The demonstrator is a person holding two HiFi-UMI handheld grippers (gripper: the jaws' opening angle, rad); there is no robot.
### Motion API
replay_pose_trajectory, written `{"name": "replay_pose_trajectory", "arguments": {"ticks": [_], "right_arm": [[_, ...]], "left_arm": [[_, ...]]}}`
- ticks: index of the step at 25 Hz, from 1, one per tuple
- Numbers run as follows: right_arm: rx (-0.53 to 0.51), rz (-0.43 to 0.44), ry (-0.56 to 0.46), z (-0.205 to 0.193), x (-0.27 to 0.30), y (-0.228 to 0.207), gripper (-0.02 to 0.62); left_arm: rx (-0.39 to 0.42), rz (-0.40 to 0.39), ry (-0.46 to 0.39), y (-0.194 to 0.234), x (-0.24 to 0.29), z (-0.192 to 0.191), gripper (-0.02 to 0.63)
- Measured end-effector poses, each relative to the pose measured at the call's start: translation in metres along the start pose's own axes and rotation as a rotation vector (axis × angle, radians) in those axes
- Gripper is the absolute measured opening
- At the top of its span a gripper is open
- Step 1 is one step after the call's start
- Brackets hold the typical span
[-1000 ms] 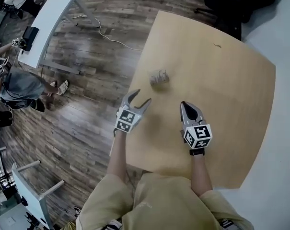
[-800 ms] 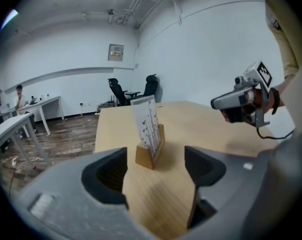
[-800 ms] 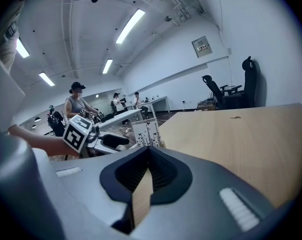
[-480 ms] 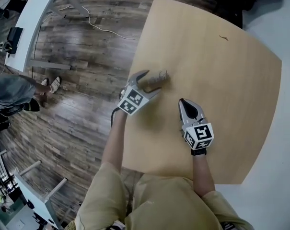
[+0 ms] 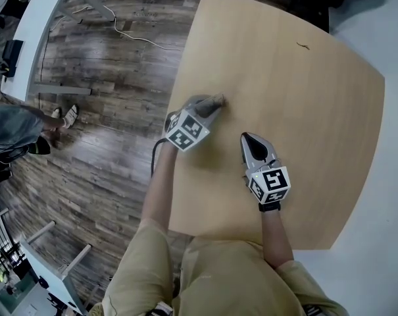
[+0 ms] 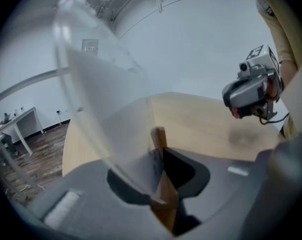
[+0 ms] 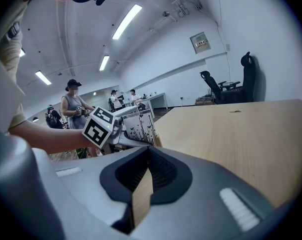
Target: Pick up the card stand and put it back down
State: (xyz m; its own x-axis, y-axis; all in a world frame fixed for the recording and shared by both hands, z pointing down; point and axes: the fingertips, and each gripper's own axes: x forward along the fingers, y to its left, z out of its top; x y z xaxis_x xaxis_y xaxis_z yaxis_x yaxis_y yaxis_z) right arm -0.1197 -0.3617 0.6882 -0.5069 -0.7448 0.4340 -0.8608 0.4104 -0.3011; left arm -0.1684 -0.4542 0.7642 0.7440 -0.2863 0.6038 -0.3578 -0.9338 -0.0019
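While its jaws have just been closing, the left gripper (image 5: 210, 104) pinches the card stand (image 7: 139, 129).
The stand is near the table's (image 5: 304, 110) left edge, its clear panel between the pads; the right gripper (image 5: 246, 139) hovers just beside, jaws together, empty.

You wear a khaki short-sleeved shirt (image 5: 215, 275). Your left gripper (image 5: 215, 101) and right gripper (image 5: 246, 139) have smooth grey shells that taper toward the far end. Each has a dark ribbed recess behind the jaws. Each carries a white cube with black square markers at its near end: the left cube (image 5: 187, 130) and the right cube (image 5: 271, 184). A black cable (image 5: 154, 160) trails from the left gripper. What may be a black strap (image 5: 270, 208) rings your right wrist.
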Motion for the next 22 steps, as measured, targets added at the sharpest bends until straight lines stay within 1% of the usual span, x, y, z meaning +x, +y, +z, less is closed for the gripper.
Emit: {"name": "replay_pose_trajectory", "arguments": {"ticks": [1,3,7,9,13,16,20,22], "right_arm": [[-0.002,0.000,-0.002,0.002,-0.002,0.002,0.005],[-0.006,0.001,-0.012,0.006,-0.007,0.005,0.005],[-0.012,0.003,-0.039,0.009,-0.025,0.009,0.005],[-0.014,0.001,-0.052,0.010,-0.040,0.015,0.005],[-0.020,-0.004,-0.079,0.018,-0.076,0.028,0.005],[-0.035,0.004,-0.111,0.032,-0.108,0.038,0.005],[-0.074,0.018,-0.174,0.058,-0.153,0.050,0.005],[-0.090,0.023,-0.215,0.071,-0.176,0.053,0.005]], "left_arm": [[0.011,0.000,0.008,-0.003,-0.002,0.000,0.066],[0.019,0.005,0.020,-0.010,-0.003,0.000,0.058],[-0.016,-0.006,0.022,-0.031,-0.005,-0.002,0.054],[-0.036,-0.005,0.015,-0.047,-0.013,0.002,0.051],[-0.078,0.021,-0.013,-0.084,-0.040,0.025,0.048],[-0.116,0.052,-0.023,-0.117,-0.062,0.045,0.048],[-0.183,0.120,-0.061,-0.156,-0.097,0.080,0.046],[-0.194,0.170,-0.082,-0.173,-0.116,0.101,0.046]]}}
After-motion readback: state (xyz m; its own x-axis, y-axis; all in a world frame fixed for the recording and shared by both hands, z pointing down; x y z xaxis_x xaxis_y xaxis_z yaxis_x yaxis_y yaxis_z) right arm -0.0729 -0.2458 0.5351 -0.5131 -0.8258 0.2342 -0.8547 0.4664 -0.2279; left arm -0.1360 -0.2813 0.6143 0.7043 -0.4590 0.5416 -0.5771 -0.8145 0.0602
